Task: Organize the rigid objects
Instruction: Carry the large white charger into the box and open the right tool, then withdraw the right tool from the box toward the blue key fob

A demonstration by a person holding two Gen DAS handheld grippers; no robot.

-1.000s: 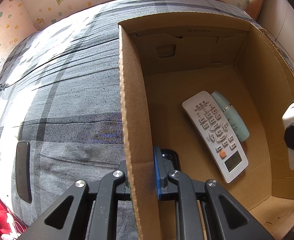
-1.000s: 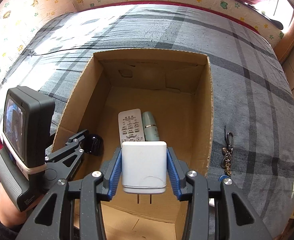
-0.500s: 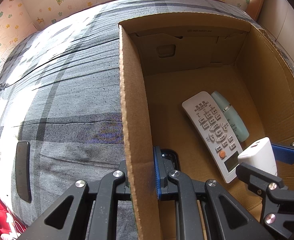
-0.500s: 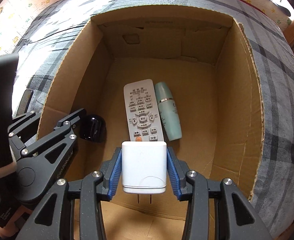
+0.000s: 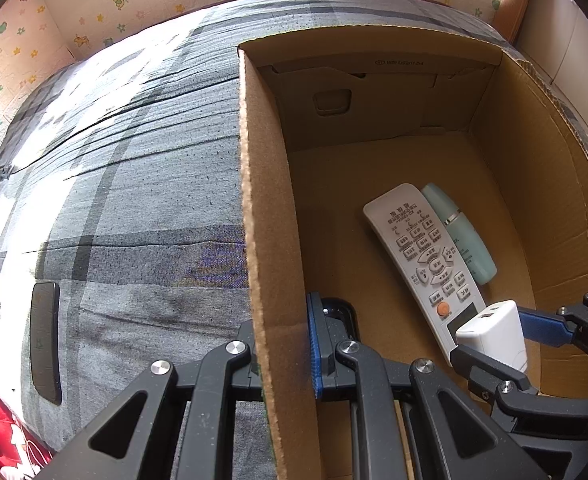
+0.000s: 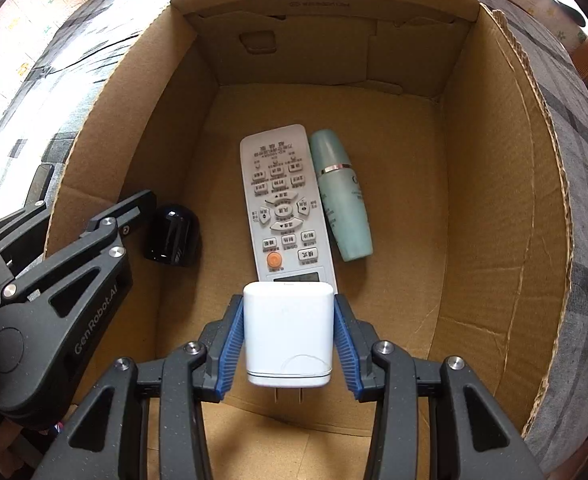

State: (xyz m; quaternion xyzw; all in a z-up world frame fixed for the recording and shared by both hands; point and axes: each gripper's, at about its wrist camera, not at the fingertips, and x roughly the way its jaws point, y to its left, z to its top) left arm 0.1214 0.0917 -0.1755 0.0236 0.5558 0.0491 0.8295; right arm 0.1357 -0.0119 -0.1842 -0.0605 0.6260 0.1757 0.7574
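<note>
White charger (image 6: 287, 332), clamped in the right gripper (image 6: 287, 344), hangs inside the cardboard box (image 6: 506, 200) whose left wall the left gripper (image 5: 285, 354) pinches; next, release it near the front edge.

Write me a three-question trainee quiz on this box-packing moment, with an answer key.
1. True or false: the left gripper is clamped on the side wall of the cardboard box.
2. What is the right gripper holding?
A. the remote control
B. the white charger
C. the green bottle
3. Fill in the blank: on the box floor, the green bottle lies right beside the ____ control, while the small black object sits apart, near the left gripper.

Key
1. True: its jaws are shut on the box's wall, one finger inside and one outside.
2. B: the charger sits between the blue pads, prongs toward the camera.
3. remote
</note>
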